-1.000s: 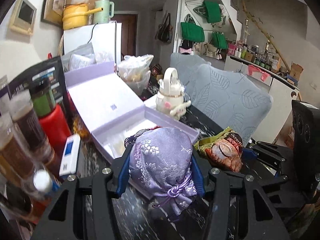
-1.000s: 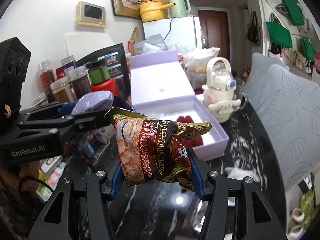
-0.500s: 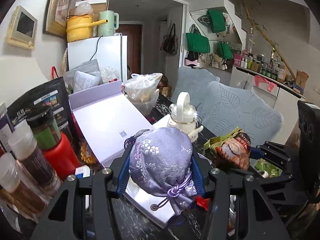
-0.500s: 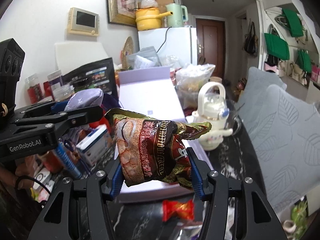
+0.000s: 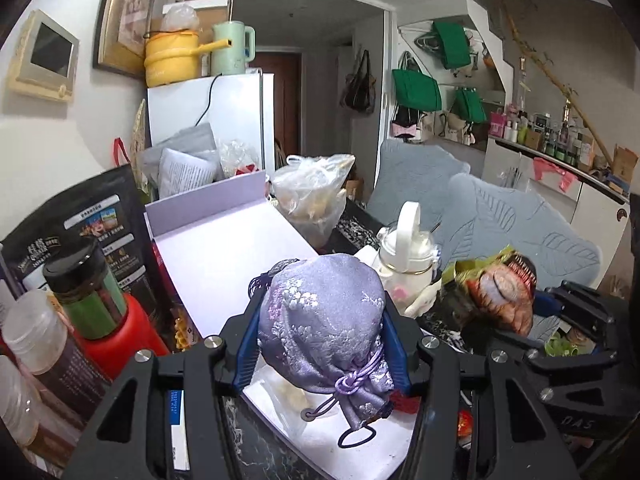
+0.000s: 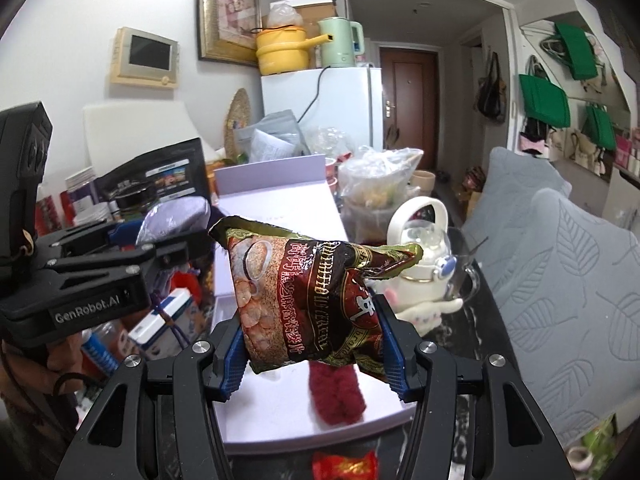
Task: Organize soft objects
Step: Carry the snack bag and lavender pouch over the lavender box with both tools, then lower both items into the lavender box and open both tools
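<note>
My left gripper (image 5: pixel 320 344) is shut on a lilac embroidered drawstring pouch (image 5: pixel 324 320), held above the open lilac gift box (image 5: pixel 224 256). My right gripper (image 6: pixel 312 344) is shut on a brown and gold cereal packet (image 6: pixel 308 300), held over the same box (image 6: pixel 280 408). The packet also shows at the right of the left wrist view (image 5: pixel 500 296), and the pouch at the left of the right wrist view (image 6: pixel 172 220). A dark red fuzzy item (image 6: pixel 336 396) lies in the box under the packet.
Jars and a red container (image 5: pixel 108 332) crowd the left. A white kettle-shaped bottle (image 6: pixel 424 264) and a plastic bag (image 5: pixel 312 196) stand behind the box. A grey leaf-pattern cushion (image 6: pixel 560 272) is on the right. A red candy wrapper (image 6: pixel 344 466) lies by the box's front.
Both grippers have risen and drawn back from the box with their loads still held. The box interior now lies lower and nearer in view.
</note>
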The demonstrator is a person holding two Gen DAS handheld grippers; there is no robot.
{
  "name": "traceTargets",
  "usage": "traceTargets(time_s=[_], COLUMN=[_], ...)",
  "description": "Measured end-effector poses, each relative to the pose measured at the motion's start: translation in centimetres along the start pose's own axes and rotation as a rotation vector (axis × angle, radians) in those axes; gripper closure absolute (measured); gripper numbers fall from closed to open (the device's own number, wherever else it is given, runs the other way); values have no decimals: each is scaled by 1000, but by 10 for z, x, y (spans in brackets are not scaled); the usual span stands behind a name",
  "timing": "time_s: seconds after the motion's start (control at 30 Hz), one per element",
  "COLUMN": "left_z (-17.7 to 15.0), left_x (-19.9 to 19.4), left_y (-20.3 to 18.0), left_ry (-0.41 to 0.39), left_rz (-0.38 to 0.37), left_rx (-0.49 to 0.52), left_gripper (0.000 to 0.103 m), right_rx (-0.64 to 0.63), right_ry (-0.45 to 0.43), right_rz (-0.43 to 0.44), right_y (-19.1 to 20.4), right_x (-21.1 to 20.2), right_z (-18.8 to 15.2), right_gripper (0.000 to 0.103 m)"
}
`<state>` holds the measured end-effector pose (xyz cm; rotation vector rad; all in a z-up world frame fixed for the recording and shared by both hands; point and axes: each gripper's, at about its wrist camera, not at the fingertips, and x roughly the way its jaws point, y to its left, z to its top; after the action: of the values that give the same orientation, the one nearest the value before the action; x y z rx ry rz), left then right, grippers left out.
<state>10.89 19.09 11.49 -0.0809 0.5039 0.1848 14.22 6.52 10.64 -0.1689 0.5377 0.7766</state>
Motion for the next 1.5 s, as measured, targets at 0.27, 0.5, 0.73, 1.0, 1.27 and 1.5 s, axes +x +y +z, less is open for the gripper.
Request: traceTargets(time_s=[0.27, 0.5, 0.73, 1.0, 1.27, 1.5], left_z=[-11, -21, -33, -47, -56, -64], left_x=[36, 64, 91, 116, 130, 145], left_y=[9, 11, 12, 20, 26, 28], left_ry=[85, 168, 245, 337, 405, 462], left_rz=[-14, -21, -10, 18, 18, 30], left_rx=[-15, -19, -18, -26, -47, -65], left_gripper=[51, 51, 51, 51, 51, 50], right_rx=[21, 51, 59, 76, 77, 90], right_ry=[37, 95, 131, 209, 293, 338], right_rz=[-37, -49, -84, -86, -97, -105], right_y=[-6, -12, -17, -25, -25, -27], right_x=[26, 49, 64, 91, 107, 117], right_z=[-5, -14, -25, -46, -57, -63], right_gripper=[47, 47, 47, 47, 47, 46])
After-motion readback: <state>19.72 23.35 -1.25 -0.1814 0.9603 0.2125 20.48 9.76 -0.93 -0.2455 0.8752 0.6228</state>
